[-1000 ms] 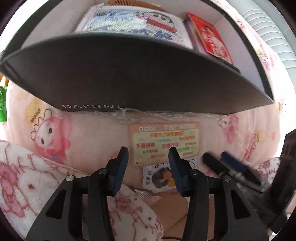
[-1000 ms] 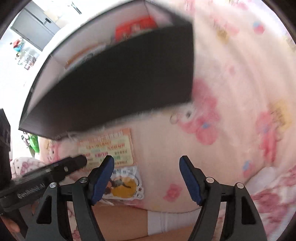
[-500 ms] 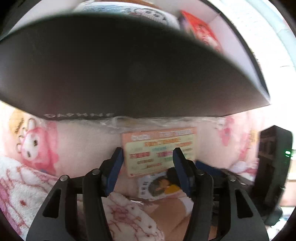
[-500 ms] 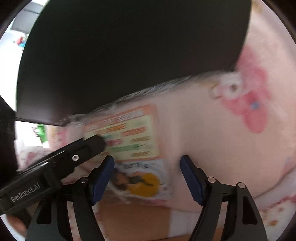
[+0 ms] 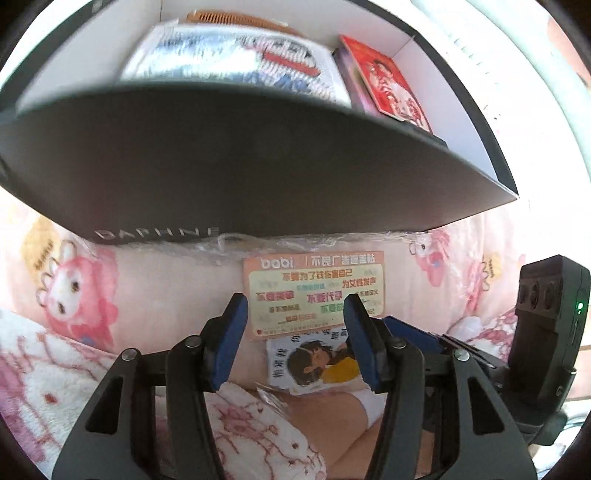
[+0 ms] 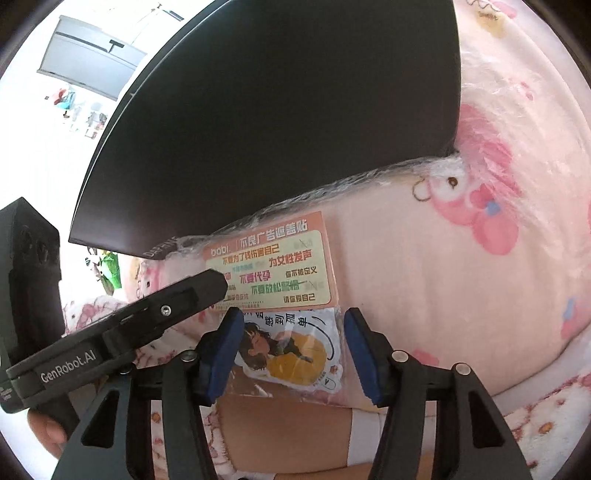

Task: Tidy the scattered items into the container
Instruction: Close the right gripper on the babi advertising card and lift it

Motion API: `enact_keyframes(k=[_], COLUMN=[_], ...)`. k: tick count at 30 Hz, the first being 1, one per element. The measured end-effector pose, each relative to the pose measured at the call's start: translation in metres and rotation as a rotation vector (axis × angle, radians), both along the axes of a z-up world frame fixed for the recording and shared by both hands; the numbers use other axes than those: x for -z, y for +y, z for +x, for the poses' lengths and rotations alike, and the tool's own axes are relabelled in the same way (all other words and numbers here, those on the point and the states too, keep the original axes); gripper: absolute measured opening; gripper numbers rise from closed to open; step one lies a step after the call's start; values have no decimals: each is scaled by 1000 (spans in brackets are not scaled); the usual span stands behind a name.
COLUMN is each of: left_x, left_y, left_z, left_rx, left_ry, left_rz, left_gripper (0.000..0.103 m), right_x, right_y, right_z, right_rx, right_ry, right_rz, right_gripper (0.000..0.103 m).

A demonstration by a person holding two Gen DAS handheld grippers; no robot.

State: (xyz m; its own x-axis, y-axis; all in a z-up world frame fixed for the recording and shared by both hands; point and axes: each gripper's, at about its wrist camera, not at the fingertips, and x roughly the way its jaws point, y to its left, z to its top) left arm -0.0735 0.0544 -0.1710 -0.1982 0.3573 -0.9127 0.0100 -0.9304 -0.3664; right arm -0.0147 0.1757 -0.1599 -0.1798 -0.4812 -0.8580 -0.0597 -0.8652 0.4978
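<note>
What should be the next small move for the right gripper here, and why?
Probably ease the right gripper down so its closing jaws pinch the sticker pack. The pack lies flat on the pink blanket between the open fingers, not yet pressed, in front of the dark box. The left gripper hovers open close beside it, so move gently.

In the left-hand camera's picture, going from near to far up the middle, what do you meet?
Cartoon girl sticker → orange sticker sheet → black box wall → silver packet inside the box → comb at the far wall.
</note>
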Motion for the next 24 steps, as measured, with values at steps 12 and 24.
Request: enact_keyframes(k=[12,24], left_x=[27,47], left_y=[9,47], left_z=[-16,-19], left_rx=[-15,69], left_ry=[-99,-104], left_rz=[-80,-140], left_gripper=[58,57], right_x=[4,-12], right_y=[14,0], right_z=[-7,5], right_rx=[73,-19], right_ry=[-54,0], right_rz=[101,136], right_gripper=[52,58])
